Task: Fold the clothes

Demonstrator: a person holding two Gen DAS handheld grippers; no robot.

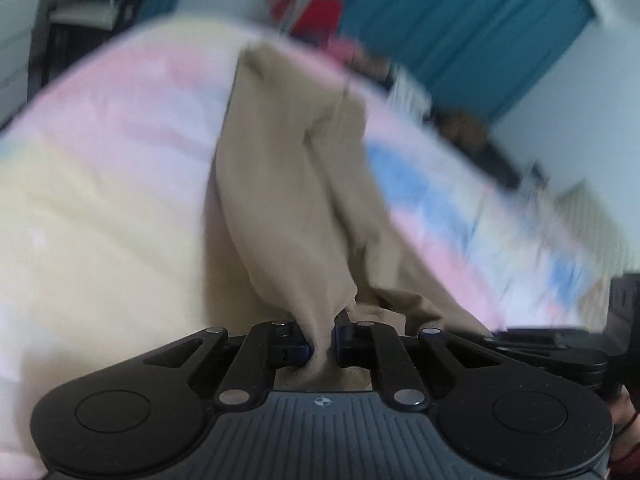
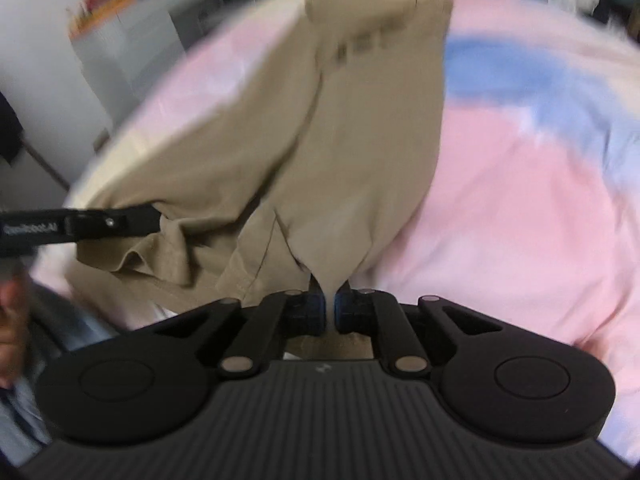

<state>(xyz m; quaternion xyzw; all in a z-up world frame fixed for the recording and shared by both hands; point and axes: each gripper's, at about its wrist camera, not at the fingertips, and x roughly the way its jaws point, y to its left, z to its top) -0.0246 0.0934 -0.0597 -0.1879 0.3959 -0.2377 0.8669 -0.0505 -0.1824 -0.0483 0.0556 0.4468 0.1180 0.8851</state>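
Tan cloth, a piece of clothing (image 2: 352, 128), lies spread on a bed cover (image 2: 520, 208) that is pink, blue and pale yellow. The left gripper (image 1: 323, 340) has its jaws pressed together on a bunched edge of the cloth, and the right gripper (image 2: 329, 308) pinches another edge the same way, so both edges are pulled up off the bed. Both pictures are blurry, and dark letters on the cloth are too smeared to read.

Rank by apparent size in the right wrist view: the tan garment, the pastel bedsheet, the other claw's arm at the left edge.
1. Pastel bedsheet, though blurred
2. Tan garment
3. Left claw, only its tip in view, pinching the garment
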